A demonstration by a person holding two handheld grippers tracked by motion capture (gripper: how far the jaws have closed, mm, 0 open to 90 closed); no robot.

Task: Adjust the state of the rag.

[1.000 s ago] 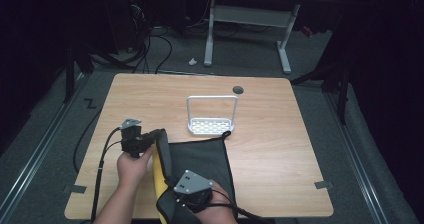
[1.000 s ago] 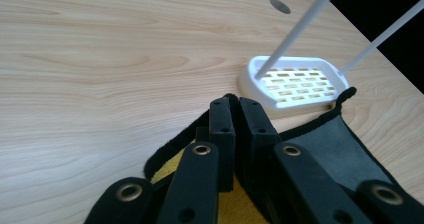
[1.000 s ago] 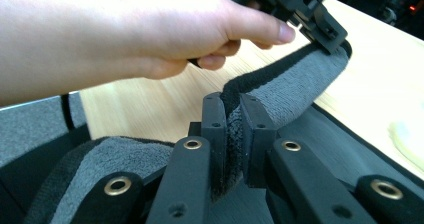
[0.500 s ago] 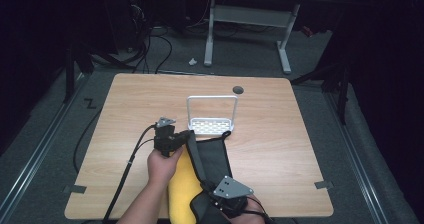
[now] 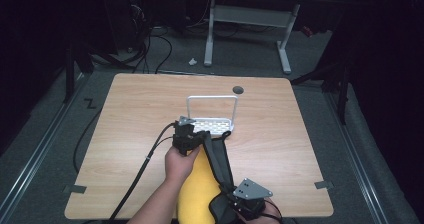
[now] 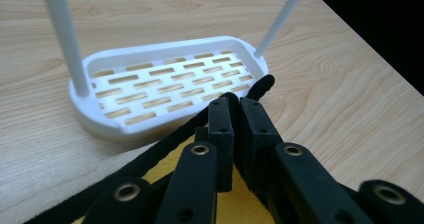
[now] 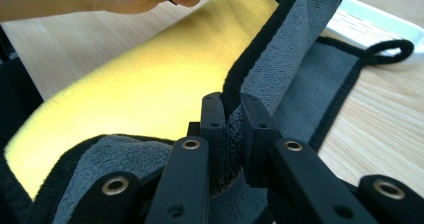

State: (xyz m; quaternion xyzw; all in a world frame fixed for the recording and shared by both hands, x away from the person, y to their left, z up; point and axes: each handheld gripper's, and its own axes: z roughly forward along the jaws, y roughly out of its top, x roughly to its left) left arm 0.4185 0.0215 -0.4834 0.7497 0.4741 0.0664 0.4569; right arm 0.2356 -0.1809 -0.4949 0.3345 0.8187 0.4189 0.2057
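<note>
A cloth, yellow on one face and grey with a black border on the other, hangs stretched between both grippers over the table's near half. My left gripper is shut on its far black edge, right beside the white rack. My right gripper is shut on the cloth's near grey edge at the table's front. A black hanging loop lies on the wood beside the rack.
The white rack, a slotted base with an upright hoop, stands at the table's middle. A round cable hole sits behind it. A black cable trails from the left gripper over the front edge. Bare wood stretches to the right.
Both hands have carried the cloth to the right and forward, toward the rack. The left gripper has gone from the table's left part to the rack's near edge.
</note>
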